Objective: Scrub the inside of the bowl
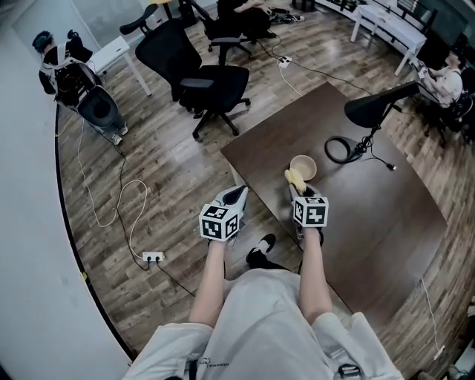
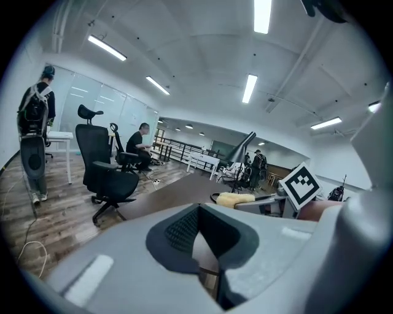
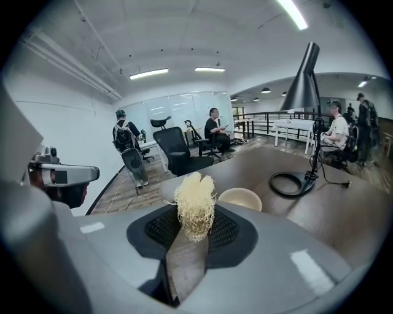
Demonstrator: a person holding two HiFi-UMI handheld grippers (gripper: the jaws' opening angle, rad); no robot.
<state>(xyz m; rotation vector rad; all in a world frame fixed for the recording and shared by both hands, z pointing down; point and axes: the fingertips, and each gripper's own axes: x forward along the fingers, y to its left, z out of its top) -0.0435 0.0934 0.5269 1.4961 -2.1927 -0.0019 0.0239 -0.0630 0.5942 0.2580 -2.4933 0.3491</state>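
From my remote station I am recording a grey-brown plank floor (image 1: 163,156) running up to a plain white wall (image 1: 22,223), which is curving along the left of the head view. A dark brown table (image 1: 386,223) is standing at an angle, carrying a black desk lamp (image 1: 378,104). Black office chairs (image 1: 215,82) are standing near its far corner, with a small white table (image 1: 115,53) beyond them. A white cable (image 1: 126,200) is trailing across the floor to a power strip (image 1: 153,257). Overhead, strip lights (image 2: 262,15) are burning on a white ceiling (image 2: 202,55), and a glazed partition (image 2: 116,110) is closing the far side.
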